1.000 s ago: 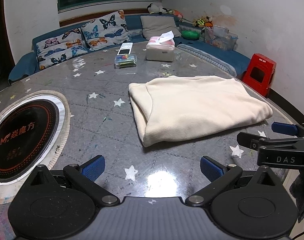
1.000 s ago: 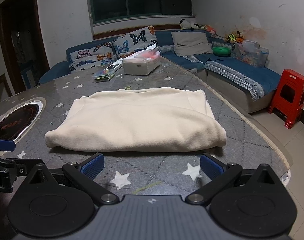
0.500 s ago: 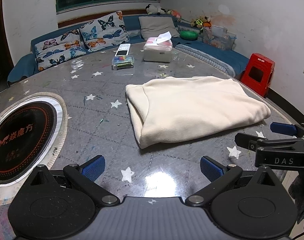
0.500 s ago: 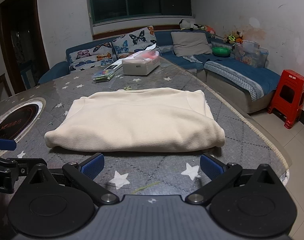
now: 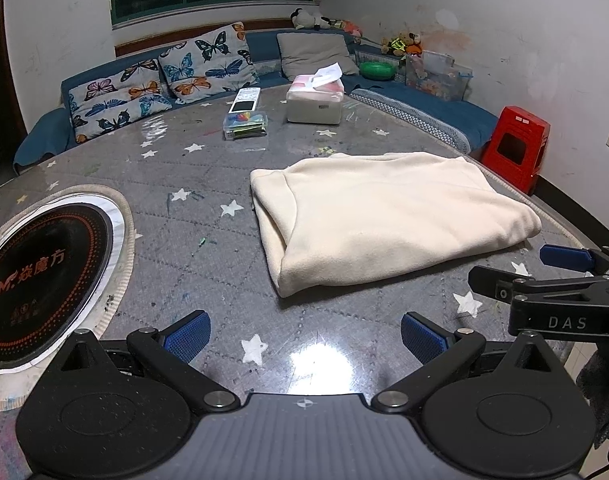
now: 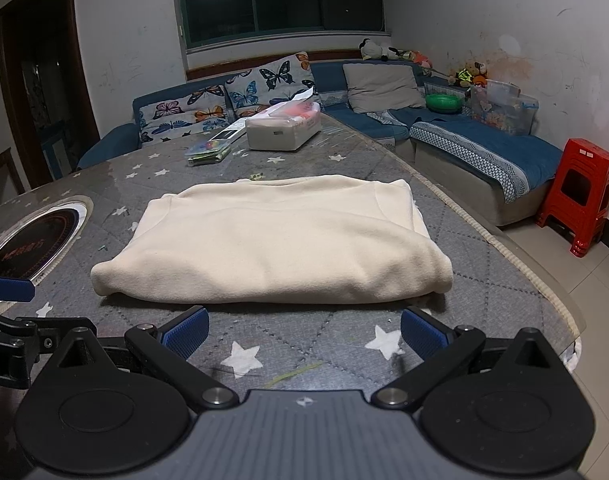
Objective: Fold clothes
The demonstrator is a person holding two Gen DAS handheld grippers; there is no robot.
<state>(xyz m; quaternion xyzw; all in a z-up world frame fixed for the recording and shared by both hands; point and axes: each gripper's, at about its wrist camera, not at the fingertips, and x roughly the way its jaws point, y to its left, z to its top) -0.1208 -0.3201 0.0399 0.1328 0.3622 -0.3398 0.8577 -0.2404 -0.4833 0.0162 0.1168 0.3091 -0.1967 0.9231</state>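
Where the grey star-patterned table (image 5: pixel 208 240) fills the middle of the left wrist view, a cream garment (image 5: pixel 384 216) is seen folded into a thick rectangle, right of centre in that frame. In the right wrist view the same garment (image 6: pixel 280 244) is laid across the centre, its rounded folded edge turned toward the camera. The right gripper (image 6: pixel 304 330) is held just short of that edge, at the bottom of the frame, with its blue-padded fingers spread wide and nothing between them. The left gripper (image 5: pixel 304 332) is likewise released, its fingers parted over bare tabletop at the bottom of its frame, apart from the garment's near corner. The right gripper's side is also caught at the right edge of the left wrist view. A round induction cooktop (image 5: pixel 36 284) is set into the table at the left. Toward the upper middle, a tissue box (image 5: pixel 314 100) and a clear plastic case (image 5: pixel 245 126) are placed near the table's far edge. A blue sofa (image 6: pixel 476 140) with butterfly cushions (image 5: pixel 144 92) is seen behind, and a red stool (image 6: pixel 580 204) at the right.
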